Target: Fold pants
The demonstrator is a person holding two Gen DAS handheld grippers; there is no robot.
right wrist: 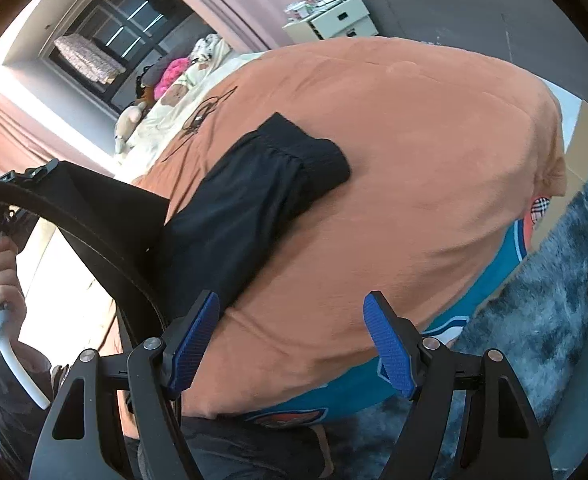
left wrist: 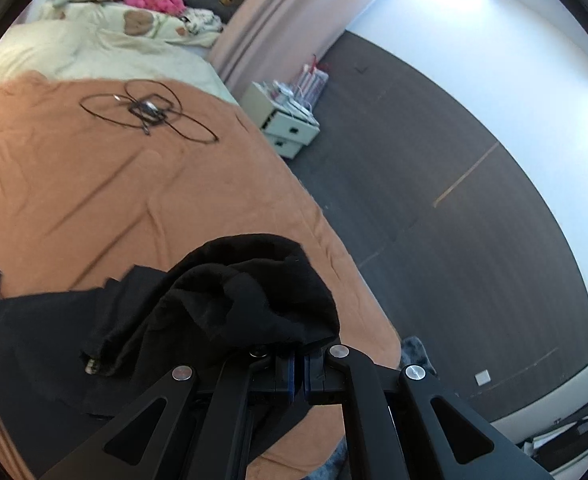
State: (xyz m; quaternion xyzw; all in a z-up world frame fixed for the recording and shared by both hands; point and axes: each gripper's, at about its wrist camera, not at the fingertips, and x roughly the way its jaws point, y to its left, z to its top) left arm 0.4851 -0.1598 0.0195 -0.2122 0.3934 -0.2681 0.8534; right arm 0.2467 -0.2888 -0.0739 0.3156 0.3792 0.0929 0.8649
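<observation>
Black pants (left wrist: 222, 304) lie limp on the orange blanket (left wrist: 94, 184) near its right edge, soft, light, floppy, best pinched at hem or waistband; left gripper (left wrist: 298, 368) is clamped on a bunched end, right gripper (right wrist: 294, 344) hangs apart, empty.

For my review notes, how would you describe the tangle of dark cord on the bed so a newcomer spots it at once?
Start from the bed, covered by an orange blanket. Towards the cream bedding and soft toys at its far end lies a thin dark cable, looped in open ovals around a small dark device. Unlike the black pants bunched nearer the camera, it is wiry and see-through, not cloth.
</observation>
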